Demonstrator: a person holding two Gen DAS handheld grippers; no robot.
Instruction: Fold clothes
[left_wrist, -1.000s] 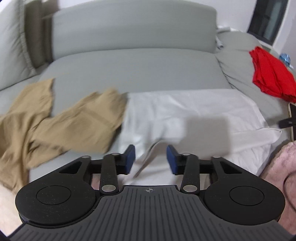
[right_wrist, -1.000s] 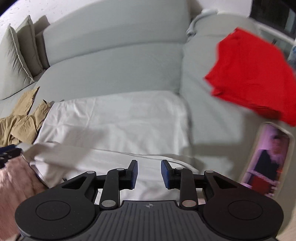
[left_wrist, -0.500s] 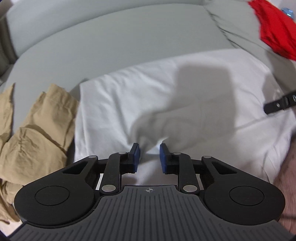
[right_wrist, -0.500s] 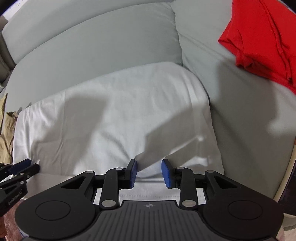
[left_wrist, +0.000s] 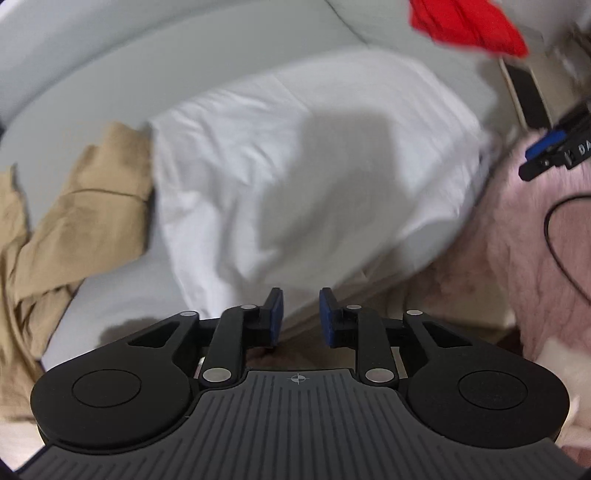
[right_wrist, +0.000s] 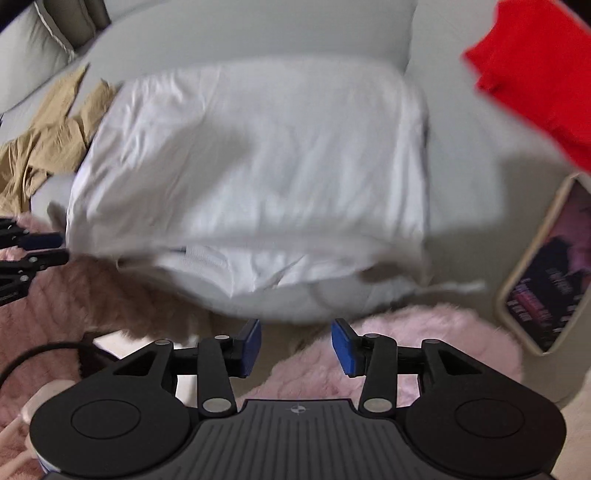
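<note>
My left gripper (left_wrist: 298, 315) and right gripper (right_wrist: 296, 347) both hang parted and empty, jaws just opened, with the white shirt (right_wrist: 258, 166) lying crosswise ahead of both, its near edge about equally close to each.

A grey sofa (right_wrist: 258, 33) with a piped cushion (right_wrist: 44, 37) at its far left; a phone (right_wrist: 546, 273) lies beside pink fluffy fabric (right_wrist: 424, 332).

The white garment (right_wrist: 251, 162) has been folded over on the grey sofa (right_wrist: 472, 206) and now lies as a doubled, thicker stack, its near edge hanging toward the pink fluffy fabric (right_wrist: 406, 354). The cloth pinched half a second ago has been released: the jaws of the left hand-held gripper (left_wrist: 298, 316) and the right hand-held gripper (right_wrist: 295, 347) have just been opening, and nothing is seen between them. Both have been drawn back off the garment.
</note>
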